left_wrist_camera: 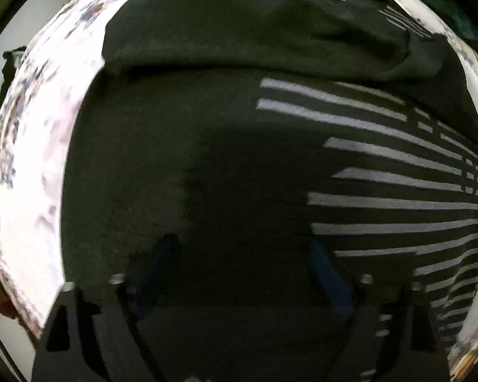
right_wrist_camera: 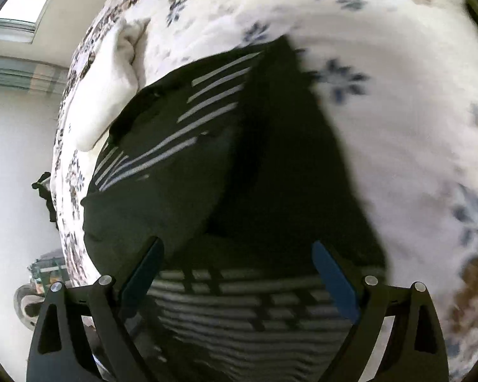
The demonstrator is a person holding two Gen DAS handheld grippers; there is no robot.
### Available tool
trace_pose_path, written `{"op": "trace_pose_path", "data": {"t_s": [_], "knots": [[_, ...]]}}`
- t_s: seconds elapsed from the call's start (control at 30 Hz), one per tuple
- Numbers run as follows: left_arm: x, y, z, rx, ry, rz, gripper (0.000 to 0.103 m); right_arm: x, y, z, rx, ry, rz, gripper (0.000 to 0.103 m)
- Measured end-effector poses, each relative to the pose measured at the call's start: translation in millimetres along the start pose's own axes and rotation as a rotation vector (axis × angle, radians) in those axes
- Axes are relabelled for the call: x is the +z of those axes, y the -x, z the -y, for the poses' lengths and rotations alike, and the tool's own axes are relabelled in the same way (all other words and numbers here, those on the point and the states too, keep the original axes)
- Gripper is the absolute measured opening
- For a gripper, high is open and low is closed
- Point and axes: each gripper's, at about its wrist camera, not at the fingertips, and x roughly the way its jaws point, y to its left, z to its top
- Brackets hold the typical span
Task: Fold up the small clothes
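Dark striped top (left_wrist_camera: 239,159) lies half folded on quilt (left_wrist_camera: 32,159), flap at 12 o'clock; left gripper (left_wrist_camera: 239,270) and right gripper (right_wrist_camera: 239,270) both apart, empty; more folds remain.

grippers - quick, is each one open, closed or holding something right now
left gripper: open, jaws wide over the dark striped garment, nothing held.
right gripper: open, jaws wide above the same garment, nothing held.
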Motion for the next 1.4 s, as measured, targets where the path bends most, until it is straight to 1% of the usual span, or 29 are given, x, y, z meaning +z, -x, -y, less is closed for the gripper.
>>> {"op": "trace_pose_path", "data": {"t_s": [0.03,0.07,0.2,0.23,0.27,0.3,0.33,0.4,0.47,0.53,0.63,0.7,0.77,0.83,0.87,0.9,0.93,0.97,1.03,1.07,1.1,1.13,1.17,1.2,1.23,1.27,1.3,1.33,1.4], "knots": [[0,-2,-1,-0.01,0.009,0.002,0.096,11,-12,-5,-0.002,-0.016,-0.004,0.096],[1,-4,-2,-0.023,0.018,-0.004,0.103,23,-21,-7,0.002,-0.029,0.004,0.096],[7,-15,2,-0.005,0.033,-0.038,0.103,58,-58,-11,-0.008,-0.095,-0.019,0.094],[7,-15,1,-0.002,0.047,-0.04,0.103,64,-69,-12,-0.013,-0.112,-0.036,0.071],[7,-15,1,0.0,0.058,-0.041,0.103,66,-75,-14,-0.019,-0.112,-0.044,0.026],[7,-15,1,0.004,0.064,-0.039,0.103,66,-79,-19,-0.048,-0.098,-0.052,0.01],[10,-14,0,0.004,0.065,-0.037,0.103,64,-76,-25,-0.071,-0.076,-0.025,0.009],[9,-14,-2,-0.004,0.066,-0.044,0.103,61,-56,-32,-0.062,-0.044,0.064,0.009],[10,-14,-5,-0.016,0.067,-0.057,0.103,54,-21,-33,-0.027,-0.032,0.161,0.008],[13,-13,-8,-0.028,0.069,-0.075,0.103,49,8,-23,-0.009,-0.052,0.228,0.008],[19,-5,-17,-0.047,0.107,-0.087,0.103,43,34,0,-0.075,-0.045,0.289,0.008],[25,6,-25,-0.063,0.146,-0.076,0.103,39,27,20,-0.106,-0.044,0.241,0.008],[30,23,-38,-0.06,0.191,-0.04,0.103,36,6,40,-0.103,-0.066,0.144,0.01],[40,40,-56,-0.089,0.257,0.003,0.103,33,-6,49,-0.13,-0.061,0.072,0.013],[44,45,-63,-0.096,0.283,0.019,0.103,30,-8,51,-0.172,-0.05,0.048,0.014],[50,51,-74,-0.107,0.322,0.037,0.103,27,-7,49,-0.189,-0.044,0.052,0.014],[59,55,-86,-0.134,0.369,0.055,0.103,24,-1,46,-0.213,-0.039,0.069,0.022],[67,56,-96,-0.168,0.405,0.065,0.103,21,7,42,-0.236,-0.046,0.095,0.036],[80,48,-117,-0.26,0.497,0.07,0.103,12,31,32,-0.251,-0.076,0.172,0.049],[84,43,-123,-0.308,0.534,0.075,0.102,8,45,21,-0.247,-0.088,0.227,0.051],[92,36,-133,-0.344,0.58,0.083,0.102,8,52,12,-0.234,-0.082,0.252,0.051],[95,29,-130,-0.361,0.6,0.088,0.102,8,56,0,-0.22,-0.066,0.267,0.051],[102,22,-138,-0.392,0.634,0.103,0.1,12,55,-24,-0.197,-0.025,0.277,0.053],[109,19,-141,-0.403,0.654,0.117,0.094,18,46,-43,-0.167,0.014,0.262,0.055],[127,12,-139,-0.411,0.666,0.12,0.094,28,30,-69,-0.108,0.079,0.217,0.055],[131,10,-139,-0.413,0.672,0.118,0.09,34,18,-86,-0.076,0.116,0.187,0.055],[135,3,-139,-0.41,0.682,0.117,0.077,46,-4,-115,-0.024,0.183,0.128,0.055],[135,-2,-140,-0.41,0.693,0.117,0.072,58,-33,-147,0.032,0.256,0.054,0.055],[128,-2,-143,-0.412,0.696,0.13,0.047,71,-79,-196,0.065,0.365,-0.038,0.055]]}}
